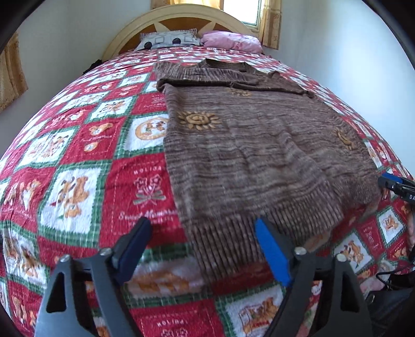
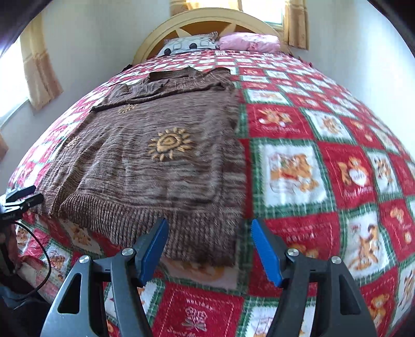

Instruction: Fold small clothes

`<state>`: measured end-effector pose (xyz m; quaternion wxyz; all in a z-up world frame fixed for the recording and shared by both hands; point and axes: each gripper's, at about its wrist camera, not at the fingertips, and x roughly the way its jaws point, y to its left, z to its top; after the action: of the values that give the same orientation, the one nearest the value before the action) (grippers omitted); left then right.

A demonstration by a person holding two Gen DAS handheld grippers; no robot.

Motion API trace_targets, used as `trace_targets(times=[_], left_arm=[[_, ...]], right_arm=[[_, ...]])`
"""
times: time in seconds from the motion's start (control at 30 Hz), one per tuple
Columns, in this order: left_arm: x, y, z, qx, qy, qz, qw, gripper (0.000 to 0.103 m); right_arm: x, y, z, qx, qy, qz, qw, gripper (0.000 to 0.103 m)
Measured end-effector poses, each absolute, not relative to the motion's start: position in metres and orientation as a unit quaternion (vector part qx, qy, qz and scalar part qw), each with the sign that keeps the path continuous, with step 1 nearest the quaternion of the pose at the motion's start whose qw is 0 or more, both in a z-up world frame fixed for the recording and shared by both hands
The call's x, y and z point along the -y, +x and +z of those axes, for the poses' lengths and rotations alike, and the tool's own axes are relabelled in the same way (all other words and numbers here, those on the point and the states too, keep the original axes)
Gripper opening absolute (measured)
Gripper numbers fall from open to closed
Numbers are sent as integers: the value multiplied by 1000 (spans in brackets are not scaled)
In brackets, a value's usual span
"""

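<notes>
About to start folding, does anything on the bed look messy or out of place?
Only the brown sweater: its sleeves are bunched and folded across the chest near the collar instead of lying flat. Its ribbed hem lies fairly straight on the quilt. Nothing looks spilled or damaged.

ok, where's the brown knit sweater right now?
The brown knit sweater lies flat on the red patchwork quilt, collar toward the headboard; its ribbed hem sits just ahead of both grippers' open jaws.

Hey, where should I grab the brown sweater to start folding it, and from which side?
Take the sweater by its ribbed hem, one near corner per gripper, coming from the foot of the bed. It lies flat with the hem nearest, and both pairs of fingers already straddle the hem's corners, open.
</notes>
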<state>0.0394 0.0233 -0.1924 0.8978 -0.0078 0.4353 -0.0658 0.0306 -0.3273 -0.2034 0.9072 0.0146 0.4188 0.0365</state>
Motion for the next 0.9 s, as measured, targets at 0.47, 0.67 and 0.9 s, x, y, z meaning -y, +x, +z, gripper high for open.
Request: trace_targets(times=[0.47,0.67,0.9], left_arm=[[-22,24,-197,-426,-25,-44,904,72],[-28,23,-196,-425,-42,-50,903,53],[-34,22,-188,-422,-93,-108,895,7]], right_arm=[[338,28,-211,-435,58,48,897,39],[328,27,-214,-435,42,63,897,22],[350,25,-209,-423,122,98,892,7]])
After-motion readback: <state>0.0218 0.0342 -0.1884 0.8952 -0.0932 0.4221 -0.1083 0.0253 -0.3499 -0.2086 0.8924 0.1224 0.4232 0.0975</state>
